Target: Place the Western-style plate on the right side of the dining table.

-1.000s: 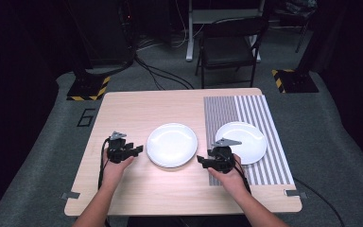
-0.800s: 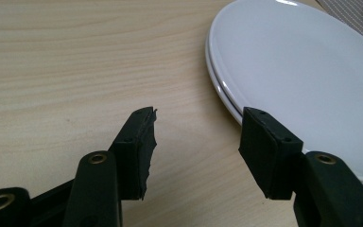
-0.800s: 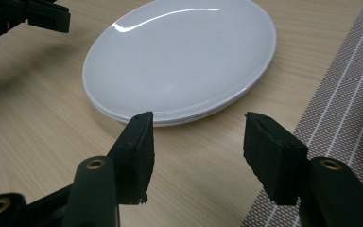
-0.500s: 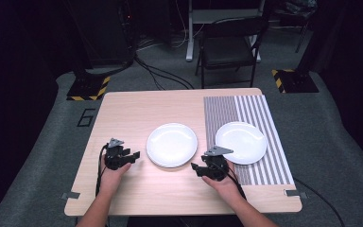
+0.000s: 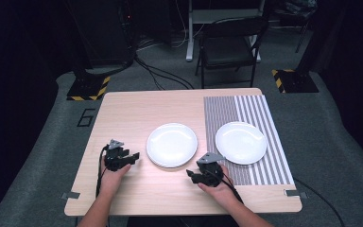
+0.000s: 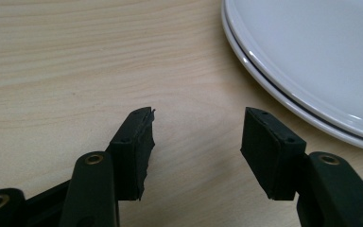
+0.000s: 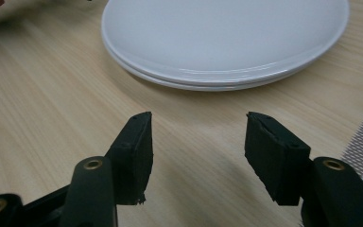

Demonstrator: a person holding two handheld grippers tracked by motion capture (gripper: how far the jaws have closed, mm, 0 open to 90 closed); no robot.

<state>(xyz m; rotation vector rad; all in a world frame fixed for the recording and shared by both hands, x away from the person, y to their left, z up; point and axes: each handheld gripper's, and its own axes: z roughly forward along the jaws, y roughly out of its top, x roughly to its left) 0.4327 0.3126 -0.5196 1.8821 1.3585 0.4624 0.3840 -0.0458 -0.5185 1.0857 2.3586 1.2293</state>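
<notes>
Two white plates, stacked one on the other (image 5: 172, 144), are flanked by a pair of hand-held grippers at the near middle of a wooden table (image 5: 123, 113). The left gripper (image 5: 131, 157) is held just left of the stack, the right gripper (image 5: 192, 177) just off its near right edge; both sets of jaws are spread wide and nothing is held between them. In the left gripper view the stack's doubled rim (image 6: 283, 94) is seen ahead and to the right of the jaws, well short of the gap. In the right gripper view the stack (image 7: 227, 38) lies straight ahead, almost centred on the opening, so the right gripper is judged the better lined up for a grasp of the rim. A single plate (image 5: 241, 142) rests right of the stack on a striped mat (image 5: 257, 106).
</notes>
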